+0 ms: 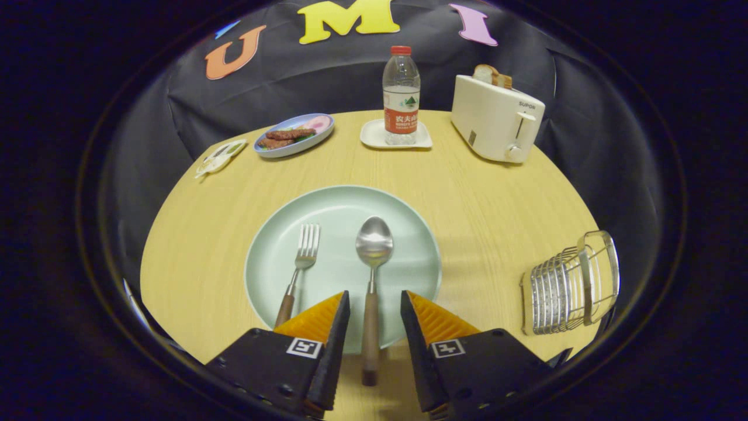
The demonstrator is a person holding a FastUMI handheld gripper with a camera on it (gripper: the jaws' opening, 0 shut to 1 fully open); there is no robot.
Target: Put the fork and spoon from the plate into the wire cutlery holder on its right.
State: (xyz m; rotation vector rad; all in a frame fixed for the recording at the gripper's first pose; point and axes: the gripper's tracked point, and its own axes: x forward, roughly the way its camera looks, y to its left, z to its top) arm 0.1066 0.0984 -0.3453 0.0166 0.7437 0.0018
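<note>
A pale green plate lies on the round wooden table just ahead of my fingers. On it rest a fork and a spoon, both with wooden handles pointing toward me. The spoon's handle runs back between my fingers, which stand apart on either side of it without touching. The fork lies left of the spoon, its handle end beside the left finger. My gripper is open. The wire cutlery holder stands to the right of the plate, near the table's edge.
Beyond the plate, a water bottle stands on a small white tray. A cream toaster with bread is at the far right. A blue plate of food and a small white dish sit far left.
</note>
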